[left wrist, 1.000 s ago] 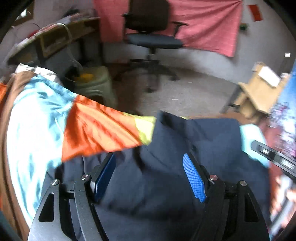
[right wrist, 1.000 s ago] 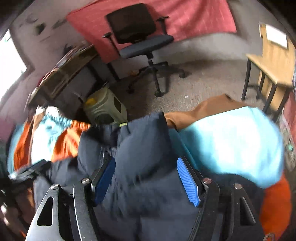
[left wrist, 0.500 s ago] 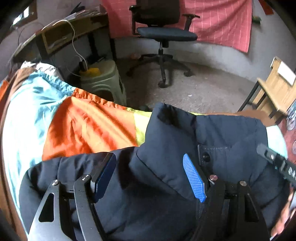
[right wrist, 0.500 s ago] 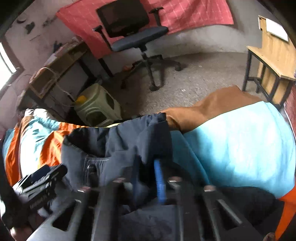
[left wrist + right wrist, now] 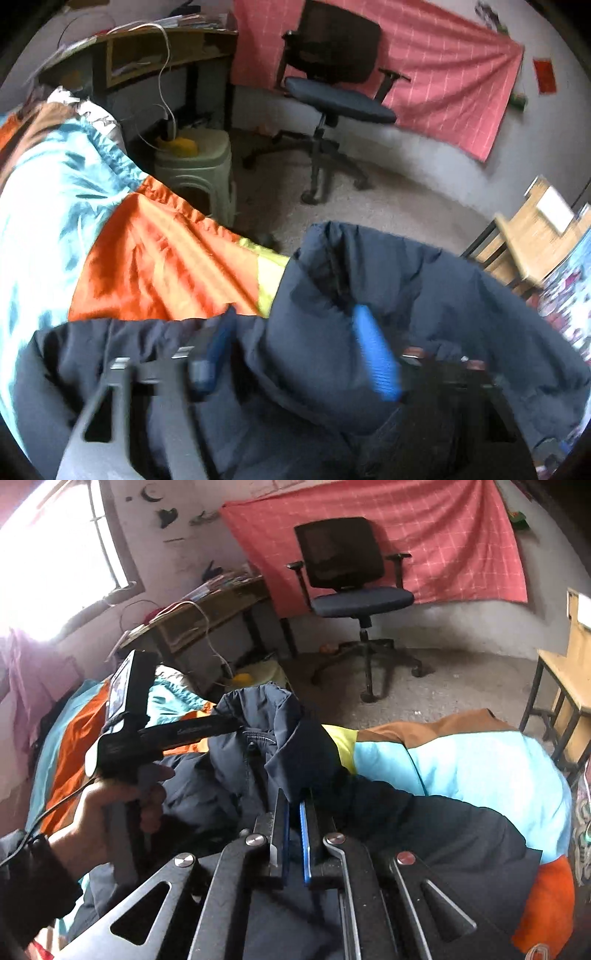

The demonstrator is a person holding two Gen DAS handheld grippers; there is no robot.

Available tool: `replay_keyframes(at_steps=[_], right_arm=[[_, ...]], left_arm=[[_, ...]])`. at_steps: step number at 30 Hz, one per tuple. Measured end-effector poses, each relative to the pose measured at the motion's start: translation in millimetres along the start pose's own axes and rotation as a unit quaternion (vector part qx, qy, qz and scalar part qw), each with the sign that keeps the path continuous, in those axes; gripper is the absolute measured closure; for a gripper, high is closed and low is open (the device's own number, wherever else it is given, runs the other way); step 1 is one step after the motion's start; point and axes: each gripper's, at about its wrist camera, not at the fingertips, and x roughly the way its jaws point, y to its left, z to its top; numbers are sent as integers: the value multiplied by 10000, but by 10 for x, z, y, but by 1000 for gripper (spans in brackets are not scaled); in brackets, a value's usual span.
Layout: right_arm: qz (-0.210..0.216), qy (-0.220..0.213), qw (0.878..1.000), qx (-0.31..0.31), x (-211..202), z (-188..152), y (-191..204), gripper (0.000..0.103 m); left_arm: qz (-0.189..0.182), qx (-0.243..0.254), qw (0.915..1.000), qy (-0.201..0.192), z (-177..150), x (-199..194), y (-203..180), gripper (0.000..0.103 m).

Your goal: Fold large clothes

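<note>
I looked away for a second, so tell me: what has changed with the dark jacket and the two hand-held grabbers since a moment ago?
The right gripper shut on a fold of the navy jacket and has lifted it off the bed. The left gripper has just been closing on a puffy fold of the same jacket; the view is too blurred to tell whether its fingers press it yet. The bright bedspread, office chair and stool stayed put.

A lived-in bedroom is shown: a quilt-covered bed (image 5: 480,760) at six o'clock, an office chair (image 5: 354,590) at twelve, a cluttered desk (image 5: 207,609) at ten.
</note>
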Motion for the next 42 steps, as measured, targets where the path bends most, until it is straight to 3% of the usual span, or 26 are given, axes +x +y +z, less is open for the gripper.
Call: replay_keyframes(at_steps=[3, 6, 11, 16, 21, 25, 29, 33, 38, 42], right_arm=[[14, -29, 9999, -103, -46, -49, 50, 98], [6, -54, 9998, -167, -106, -106, 92, 98], [-57, -135, 9996, -224, -225, -189, 160, 98], [39, -426, 9991, -62, -516, -331, 237, 98], [211, -834, 9963, -9, -947, -631, 401, 98], [280, -974, 9947, 165, -1230, -926, 484, 98], [165, -868, 9955, 331, -1284, -1283, 505, 98], [-28, -636, 9968, 490, -1127, -1520, 478, 98], [-275, -562, 9952, 751, -1133, -1560, 440, 98], [-473, -954, 9925, 607, -1467, -1466, 487, 98]], left_arm=[[-125, -220, 9997, -9, 9, -43, 81, 88], [-252, -102, 9995, -146, -17, -164, 50, 95], [-211, 22, 9991, -375, -100, -464, 28, 98], [-272, 196, 9961, -818, -354, -1149, 61, 99], [-577, 482, 9907, -1133, -800, -1922, 165, 99], [-994, 621, 9849, -1275, -1249, -2293, 263, 99], [-1104, 902, 9821, -1233, -1714, -2348, 363, 100], [-1021, 896, 9863, -933, -2019, -2081, 461, 100], [-926, 1046, 9858, -930, -2030, -1867, 402, 101], [-943, 1049, 9857, -922, -1970, -1774, 347, 101]])
